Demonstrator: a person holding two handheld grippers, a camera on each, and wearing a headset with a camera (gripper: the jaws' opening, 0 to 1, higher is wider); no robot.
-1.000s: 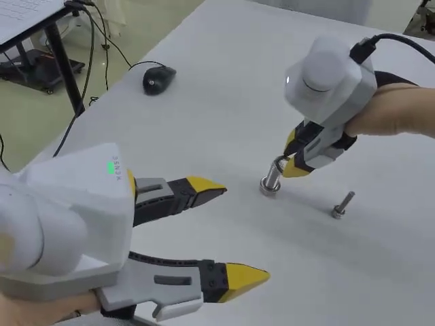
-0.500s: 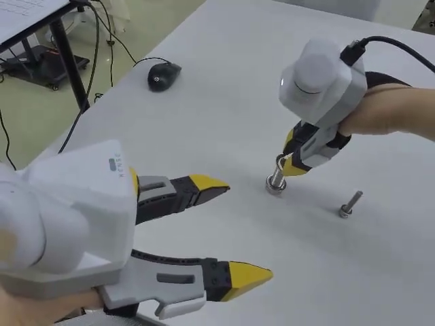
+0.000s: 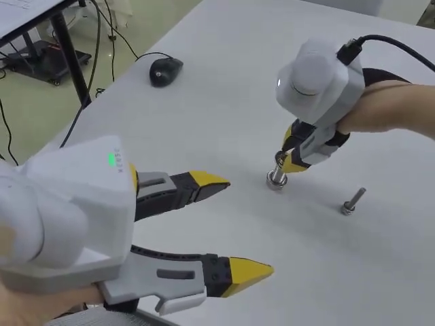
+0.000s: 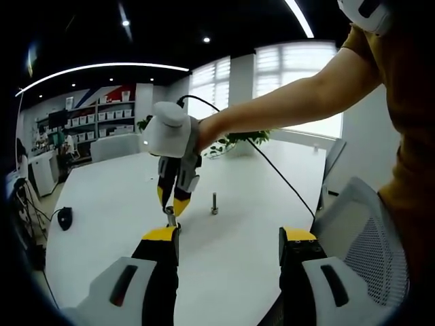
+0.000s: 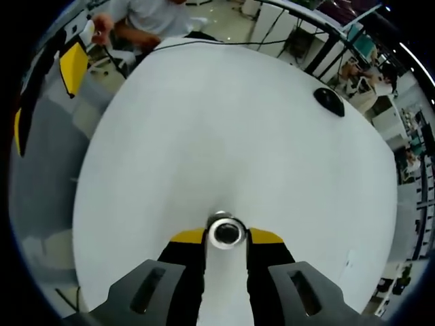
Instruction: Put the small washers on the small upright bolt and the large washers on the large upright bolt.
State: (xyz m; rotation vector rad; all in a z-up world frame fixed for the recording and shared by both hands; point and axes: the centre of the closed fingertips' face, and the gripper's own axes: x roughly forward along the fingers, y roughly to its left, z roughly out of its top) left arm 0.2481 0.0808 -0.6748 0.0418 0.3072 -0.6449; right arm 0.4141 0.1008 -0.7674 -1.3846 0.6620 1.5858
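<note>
right gripper view, right gripper pinching washer (over bolt), left gripper agape, empty

The left gripper has a white housing, grey and black jaw arms and yellow tips, with a small green light glowing on the housing. The right gripper has the same white, grey, black and yellow. Between its yellow tips is a shiny silver washer, dark in its hole. Under those tips the large bolt is silver-grey metal, and the small bolt beside that gripper matches it. The table is plain white. A black cable leaves the right gripper's rear. Ahead of the left gripper lies a black mouse. The sleeve is mustard brown.
</note>
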